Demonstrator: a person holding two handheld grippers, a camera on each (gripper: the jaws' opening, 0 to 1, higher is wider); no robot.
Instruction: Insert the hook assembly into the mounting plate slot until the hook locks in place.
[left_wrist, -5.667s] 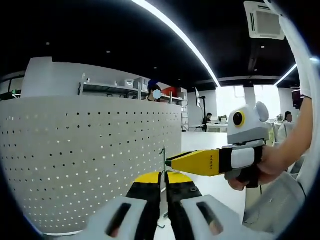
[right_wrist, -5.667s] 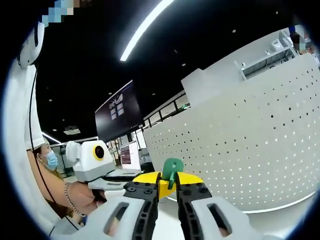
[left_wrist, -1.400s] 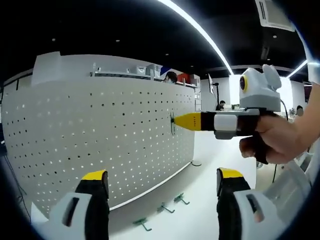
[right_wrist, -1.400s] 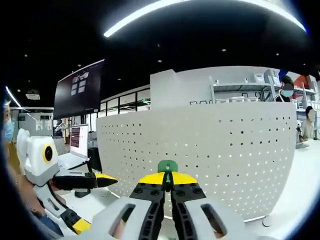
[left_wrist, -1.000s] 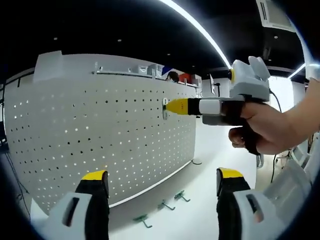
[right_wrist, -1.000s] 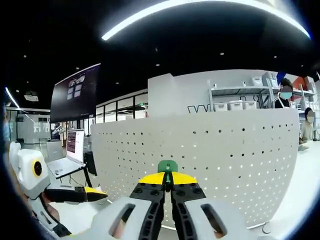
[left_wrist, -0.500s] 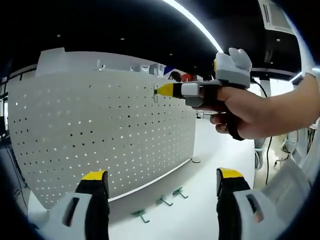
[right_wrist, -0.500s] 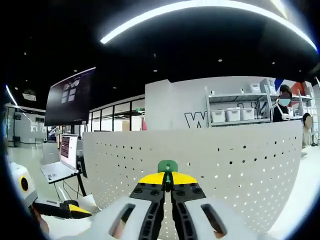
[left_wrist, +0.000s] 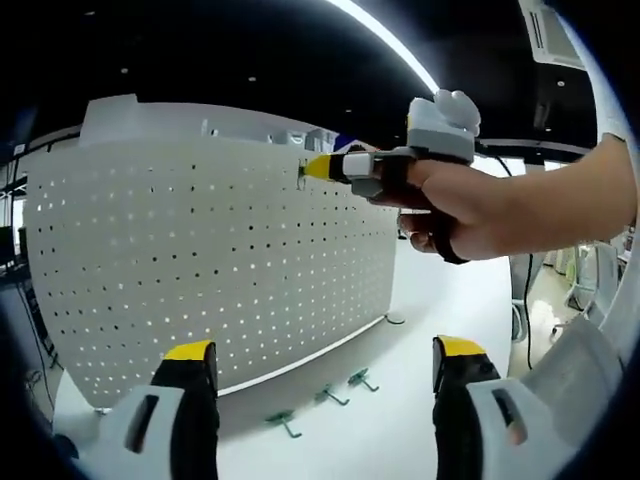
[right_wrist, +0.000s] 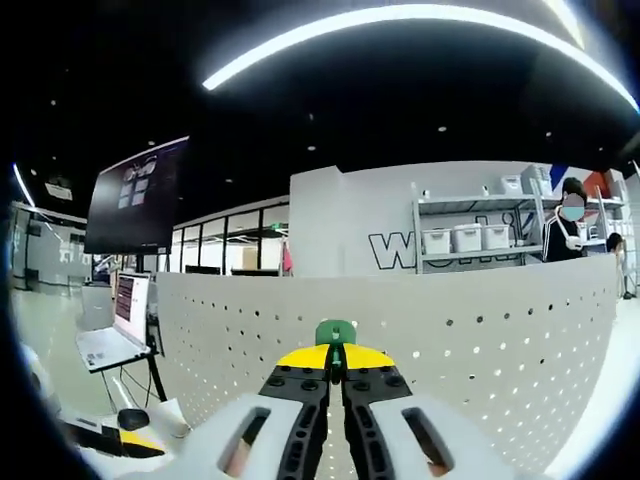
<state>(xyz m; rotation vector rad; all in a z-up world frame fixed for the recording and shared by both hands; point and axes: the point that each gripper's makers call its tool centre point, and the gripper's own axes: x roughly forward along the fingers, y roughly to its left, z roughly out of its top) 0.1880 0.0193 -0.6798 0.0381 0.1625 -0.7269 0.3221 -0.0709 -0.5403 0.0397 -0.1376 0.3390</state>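
while the left gripper (left_wrist: 318, 400) hangs jaws apart and empty, the right gripper (left_wrist: 322, 168) with the hook has climbed toward 12 o'clock, now at the pegboard (left_wrist: 180, 260) top edge; spare hooks (left_wrist: 318, 400) lie on the table at 6

right gripper view: right gripper (right_wrist: 335, 362) clamped on the green hook (right_wrist: 335, 333), pegboard (right_wrist: 480, 340) rim just ahead, little room above, so insertion looks close, not locked

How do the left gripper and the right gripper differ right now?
The left gripper has its jaws wide apart and holds nothing; the right gripper is shut on a green hook. The left hangs back from the pegboard; the right's tip is up at its top edge. Both have yellow-tipped jaws.
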